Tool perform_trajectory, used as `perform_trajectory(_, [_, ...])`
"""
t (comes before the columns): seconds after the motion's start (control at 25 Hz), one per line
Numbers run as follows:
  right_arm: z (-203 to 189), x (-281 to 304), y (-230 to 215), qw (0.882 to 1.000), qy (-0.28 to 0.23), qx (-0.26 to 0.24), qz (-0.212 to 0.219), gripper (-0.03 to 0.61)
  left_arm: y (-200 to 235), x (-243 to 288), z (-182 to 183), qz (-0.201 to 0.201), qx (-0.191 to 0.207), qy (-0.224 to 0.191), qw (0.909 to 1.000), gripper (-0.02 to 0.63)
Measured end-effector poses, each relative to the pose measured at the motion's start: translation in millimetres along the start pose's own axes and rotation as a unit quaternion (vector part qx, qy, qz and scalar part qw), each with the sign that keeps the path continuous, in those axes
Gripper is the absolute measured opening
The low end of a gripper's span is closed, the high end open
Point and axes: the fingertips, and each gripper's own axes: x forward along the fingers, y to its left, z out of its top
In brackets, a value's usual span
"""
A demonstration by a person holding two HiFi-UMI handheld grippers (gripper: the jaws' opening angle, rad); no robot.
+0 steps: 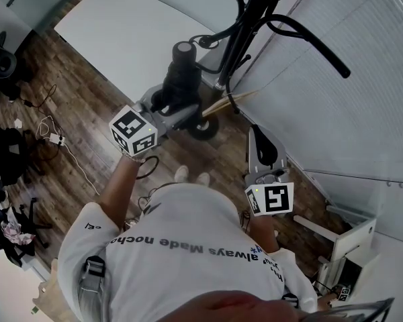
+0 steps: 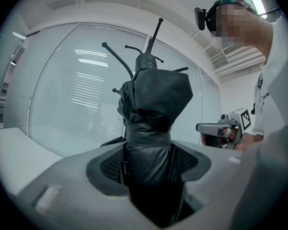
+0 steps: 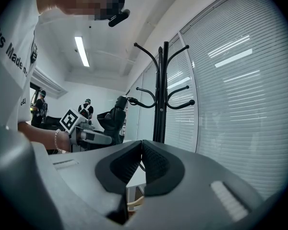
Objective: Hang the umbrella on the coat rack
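Note:
A folded black umbrella (image 1: pixel 182 71) stands upright between the jaws of my left gripper (image 1: pixel 183 107), which is shut on its wrapped lower part. In the left gripper view the umbrella (image 2: pixel 151 114) fills the middle and my left gripper (image 2: pixel 149 158) clamps it from both sides. The black coat rack (image 1: pixel 254 11) rises just right of the umbrella, its curved hooks (image 2: pixel 116 56) showing behind it. My right gripper (image 1: pixel 258 137) hovers to the right of the rack's foot, shut and empty. In the right gripper view my right gripper (image 3: pixel 141 145) has its pads touching, and the coat rack (image 3: pixel 160 92) stands ahead.
A white table (image 1: pixel 131 25) lies beyond the rack, and window blinds (image 1: pixel 363 113) run along the right. Cables (image 1: pixel 54 137) trail over the wooden floor at the left. A light wooden stick (image 1: pixel 226 102) lies by the rack's round base (image 1: pixel 205 129). White furniture (image 1: pixel 349 243) stands at lower right.

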Motion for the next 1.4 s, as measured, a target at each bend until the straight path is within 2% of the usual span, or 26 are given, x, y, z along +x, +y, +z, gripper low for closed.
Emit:
perform_trajectory(0.68, [-7, 2, -2, 1.0, 0.006, 0.001, -0.003, 0.003, 21, 26, -34, 0.014, -0.014, 0.027, 0.9994, 0.27])
perform_trajectory(1.4, [-3, -9, 2, 1.0, 0.006, 0.0, -0.007, 0.003, 34, 63, -53, 0.038, 0.01, 0.045, 0.9982, 0.27])
